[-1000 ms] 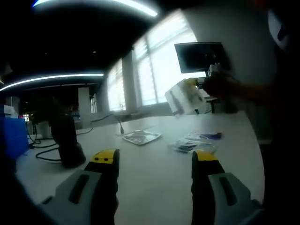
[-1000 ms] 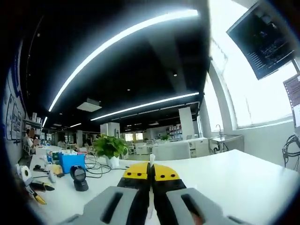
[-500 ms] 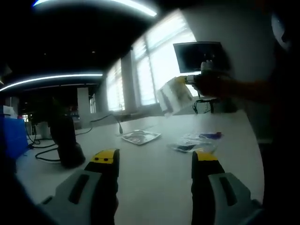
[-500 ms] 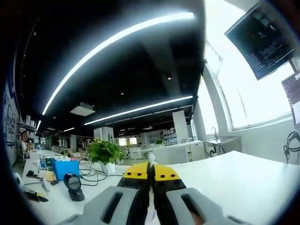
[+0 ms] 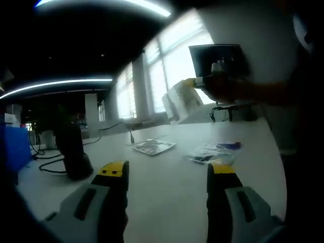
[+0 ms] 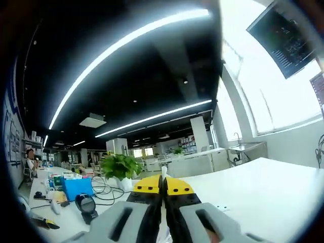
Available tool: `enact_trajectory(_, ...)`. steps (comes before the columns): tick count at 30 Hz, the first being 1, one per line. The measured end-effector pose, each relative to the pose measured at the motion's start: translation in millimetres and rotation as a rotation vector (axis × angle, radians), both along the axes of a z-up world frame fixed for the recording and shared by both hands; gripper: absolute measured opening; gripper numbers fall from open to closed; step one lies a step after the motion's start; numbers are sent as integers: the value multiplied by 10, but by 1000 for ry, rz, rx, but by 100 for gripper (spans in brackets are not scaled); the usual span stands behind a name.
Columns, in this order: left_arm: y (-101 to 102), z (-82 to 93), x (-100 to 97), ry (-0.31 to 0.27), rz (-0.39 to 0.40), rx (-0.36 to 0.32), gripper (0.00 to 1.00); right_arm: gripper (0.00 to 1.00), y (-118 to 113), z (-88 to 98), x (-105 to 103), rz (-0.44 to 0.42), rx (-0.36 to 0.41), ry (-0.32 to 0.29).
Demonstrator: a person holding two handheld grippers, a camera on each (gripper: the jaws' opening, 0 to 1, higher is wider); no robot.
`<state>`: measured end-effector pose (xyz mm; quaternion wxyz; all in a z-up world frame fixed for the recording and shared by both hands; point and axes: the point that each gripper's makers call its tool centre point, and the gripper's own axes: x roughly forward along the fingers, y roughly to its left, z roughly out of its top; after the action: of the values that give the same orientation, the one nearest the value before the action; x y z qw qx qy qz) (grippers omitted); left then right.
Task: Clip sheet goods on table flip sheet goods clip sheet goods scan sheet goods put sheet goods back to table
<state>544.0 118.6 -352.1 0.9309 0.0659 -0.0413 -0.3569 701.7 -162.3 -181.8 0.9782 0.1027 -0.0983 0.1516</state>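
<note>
Your right tongs [image 6: 163, 188], clamped on the packet [image 5: 180, 101], have swung it toward the scanner [image 5: 69, 152]; left tongs [image 5: 164, 174] gape wide, idle.

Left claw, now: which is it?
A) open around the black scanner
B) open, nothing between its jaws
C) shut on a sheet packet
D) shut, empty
B: in the left gripper view the left claw has its yellow-tipped jaws wide apart over bare white table, and the black scanner stands off to the side.

The left gripper [image 5: 167, 174] has its jaws wide apart at the bottom of its view — the right gripper [image 6: 163, 186] is squeezed closed at the bottom middle.
</note>
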Motion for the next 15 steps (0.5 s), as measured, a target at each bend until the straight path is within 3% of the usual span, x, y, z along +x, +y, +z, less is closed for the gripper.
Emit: enact_trajectory(15, -4, 5, -1, 0, -2, -3, 55, 0, 254, 21, 149, 28, 25, 3)
